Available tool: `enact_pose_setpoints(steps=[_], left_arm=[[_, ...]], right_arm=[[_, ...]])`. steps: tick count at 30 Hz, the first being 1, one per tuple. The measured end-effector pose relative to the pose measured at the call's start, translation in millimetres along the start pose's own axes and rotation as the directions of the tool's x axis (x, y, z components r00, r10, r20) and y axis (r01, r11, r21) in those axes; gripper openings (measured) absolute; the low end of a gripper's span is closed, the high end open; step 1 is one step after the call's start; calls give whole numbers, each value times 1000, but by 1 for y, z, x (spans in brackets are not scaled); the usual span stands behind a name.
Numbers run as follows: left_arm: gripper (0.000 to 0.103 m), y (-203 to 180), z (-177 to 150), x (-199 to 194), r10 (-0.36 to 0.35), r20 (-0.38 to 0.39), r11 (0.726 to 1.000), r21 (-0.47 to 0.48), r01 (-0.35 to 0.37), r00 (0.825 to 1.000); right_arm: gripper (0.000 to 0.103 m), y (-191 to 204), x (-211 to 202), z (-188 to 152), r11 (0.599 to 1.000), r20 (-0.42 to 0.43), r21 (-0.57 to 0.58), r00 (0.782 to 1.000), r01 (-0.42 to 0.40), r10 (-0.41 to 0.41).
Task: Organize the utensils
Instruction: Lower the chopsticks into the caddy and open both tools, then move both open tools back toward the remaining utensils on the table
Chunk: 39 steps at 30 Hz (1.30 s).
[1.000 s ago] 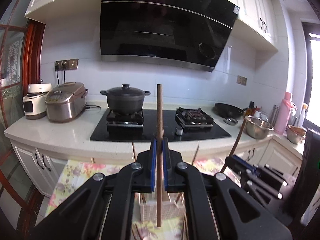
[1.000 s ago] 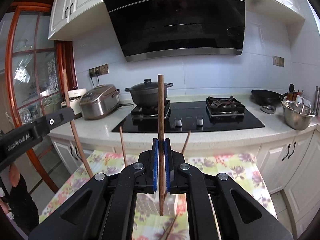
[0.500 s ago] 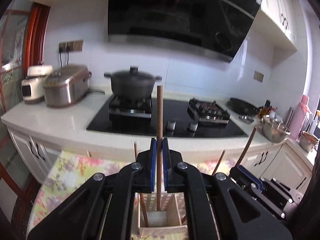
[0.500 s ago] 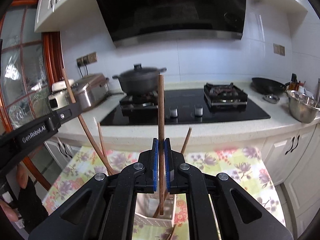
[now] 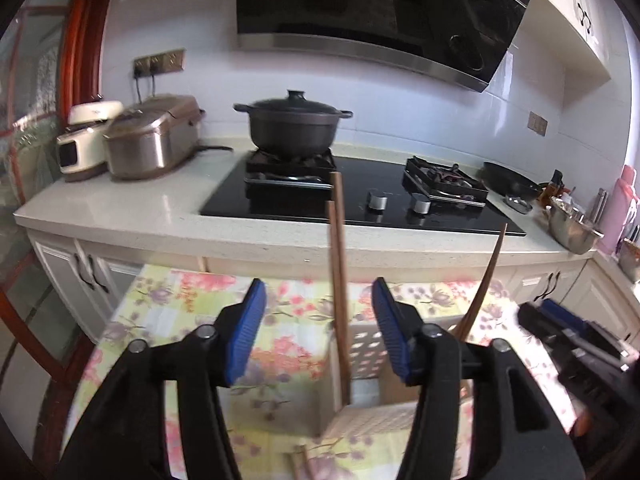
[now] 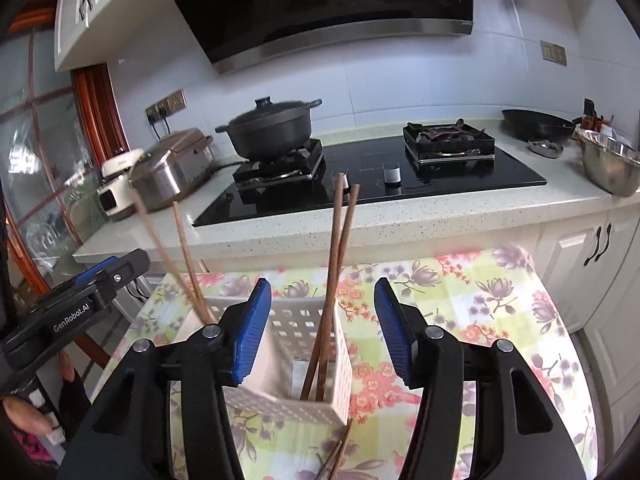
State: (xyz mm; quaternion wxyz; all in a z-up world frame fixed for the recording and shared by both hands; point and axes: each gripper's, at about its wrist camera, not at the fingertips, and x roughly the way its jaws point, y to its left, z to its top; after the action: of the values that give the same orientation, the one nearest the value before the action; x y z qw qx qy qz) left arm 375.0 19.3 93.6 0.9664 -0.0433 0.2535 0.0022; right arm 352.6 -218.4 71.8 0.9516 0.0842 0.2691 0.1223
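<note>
A white perforated utensil basket (image 6: 298, 326) stands on the floral tablecloth. My right gripper (image 6: 322, 328) hangs just above it, jaws opening, and two brown chopsticks (image 6: 335, 280) stand in the basket's right compartment between the pads, touching neither. My left gripper (image 5: 317, 332) is also opening; two chopsticks (image 5: 339, 264) lean in the basket (image 5: 366, 346) between its pads, free of both. In the right wrist view the left gripper (image 6: 80, 292) sits at the left, next to the leaning chopsticks (image 6: 182, 248). More chopsticks (image 6: 336, 456) lie loose in front of the basket.
Behind the table (image 6: 480, 300) runs a counter with a black hob (image 6: 400, 176), a lidded black pot (image 6: 272, 128), two rice cookers (image 5: 152, 140), a steel bowl (image 6: 608, 164) and a wok (image 6: 536, 124). A person's hand (image 6: 24, 416) is at lower left.
Both grippers sank toward the basket and opened, each letting go of the chopstick it held. The released chopsticks now stand in the basket.
</note>
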Motion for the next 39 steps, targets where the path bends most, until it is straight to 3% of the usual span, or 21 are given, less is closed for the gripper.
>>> enact_pose_setpoints(steps=[2,5,15,23,28,39], left_arm=[[87,8,-8,-16,50,27,999,1,-50,998],[97,21,-28,-38,90,50,996,-11,-90,995],[98,52,-123,-72,150,6,989,-22,-149,989],[98,70,-183,-81,146,-67,985,-80,-151,987],[98,66,-201,-76,147,-104,987,-51,-153,984],[98,52,-215,-67,149,-127,989,3,-149,981]], right_arm=[[52,-4,-8,-9,1000,0,8,1000,2,-2],[52,-7,-19,-37,1000,-21,8,1000,15,-14],[52,-5,-27,-122,998,-118,-18,991,66,-67],[47,-6,-20,-160,996,-212,-20,973,87,-89],[46,-5,-18,-173,994,-255,-34,961,101,-106],[27,18,11,-176,988,-325,-95,935,119,-144]])
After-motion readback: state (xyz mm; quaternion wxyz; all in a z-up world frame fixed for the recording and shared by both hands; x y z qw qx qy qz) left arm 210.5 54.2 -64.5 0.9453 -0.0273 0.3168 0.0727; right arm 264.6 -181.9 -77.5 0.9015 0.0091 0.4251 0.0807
